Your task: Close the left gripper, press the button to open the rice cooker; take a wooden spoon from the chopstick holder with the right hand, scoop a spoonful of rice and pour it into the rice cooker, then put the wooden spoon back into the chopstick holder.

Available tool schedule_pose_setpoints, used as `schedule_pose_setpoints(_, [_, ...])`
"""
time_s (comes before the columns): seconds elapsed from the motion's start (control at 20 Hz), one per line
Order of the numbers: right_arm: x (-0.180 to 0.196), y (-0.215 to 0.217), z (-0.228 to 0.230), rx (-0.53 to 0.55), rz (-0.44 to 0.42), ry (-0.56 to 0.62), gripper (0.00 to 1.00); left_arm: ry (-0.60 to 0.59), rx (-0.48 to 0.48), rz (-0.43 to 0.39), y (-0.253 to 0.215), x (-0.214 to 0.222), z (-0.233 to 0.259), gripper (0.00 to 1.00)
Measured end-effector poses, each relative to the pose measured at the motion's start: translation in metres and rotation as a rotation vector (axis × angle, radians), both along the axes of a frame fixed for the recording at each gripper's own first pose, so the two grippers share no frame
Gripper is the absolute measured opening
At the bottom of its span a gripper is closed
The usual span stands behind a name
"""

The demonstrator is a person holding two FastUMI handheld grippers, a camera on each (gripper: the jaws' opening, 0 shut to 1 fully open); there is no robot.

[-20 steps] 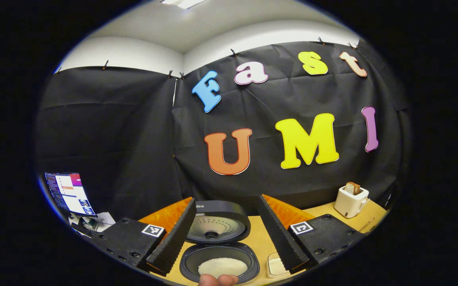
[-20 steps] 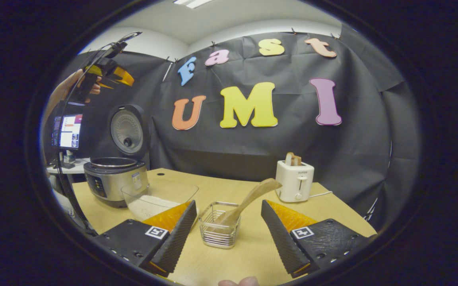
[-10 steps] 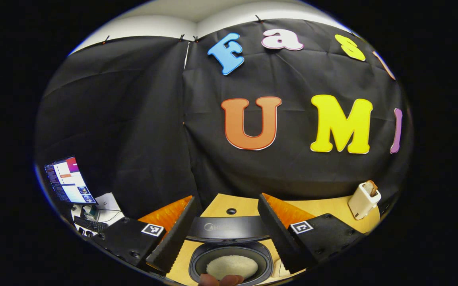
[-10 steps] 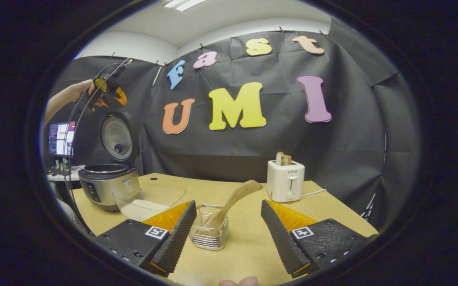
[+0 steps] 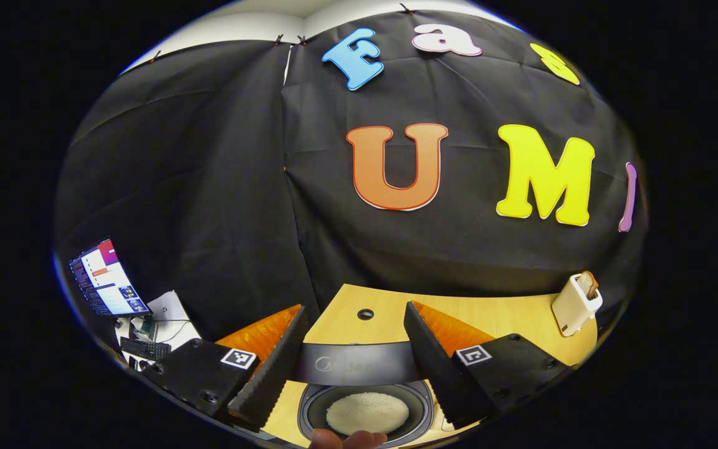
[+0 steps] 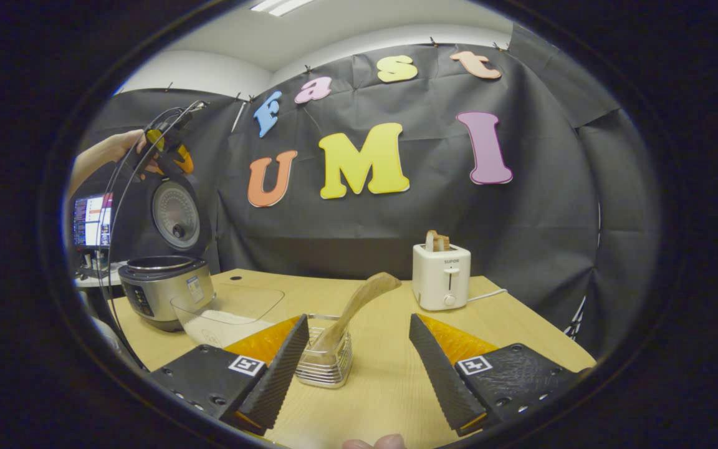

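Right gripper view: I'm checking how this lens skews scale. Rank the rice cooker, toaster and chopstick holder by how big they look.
1. rice cooker, lid up
2. toaster
3. chopstick holder

The holder sits nearest the camera, so its true size is unsure.

Bare tabletop (image 6: pixel 390 380) before chopstick holder (image 6: pixel 325 358)

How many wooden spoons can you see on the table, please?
1. The wooden spoon stands tilted in the wire holder on the table, in front of the open right gripper. Others could be hidden behind the fingers.
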State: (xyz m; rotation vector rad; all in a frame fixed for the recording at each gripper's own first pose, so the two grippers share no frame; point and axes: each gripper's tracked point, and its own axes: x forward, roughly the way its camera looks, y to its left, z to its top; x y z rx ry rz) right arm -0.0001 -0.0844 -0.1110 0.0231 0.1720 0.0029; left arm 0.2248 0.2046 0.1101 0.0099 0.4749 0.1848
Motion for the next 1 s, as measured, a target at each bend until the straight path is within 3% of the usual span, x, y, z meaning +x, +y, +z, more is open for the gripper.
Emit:
schedule_pose_setpoints(0.6, [-0.022,0.03,0.015,-0.028,0.061,-0.029,0.96,-0.03,-0.032,-0.032,-0.024,-0.091,-0.035,1.0])
schedule_pose_setpoints(1.0, [-0.04,0.047,0.023,-0.067,0.092,-0.055,0.96,-0.072,-0.044,-0.039,-0.037,-0.146,-0.09,0.99])
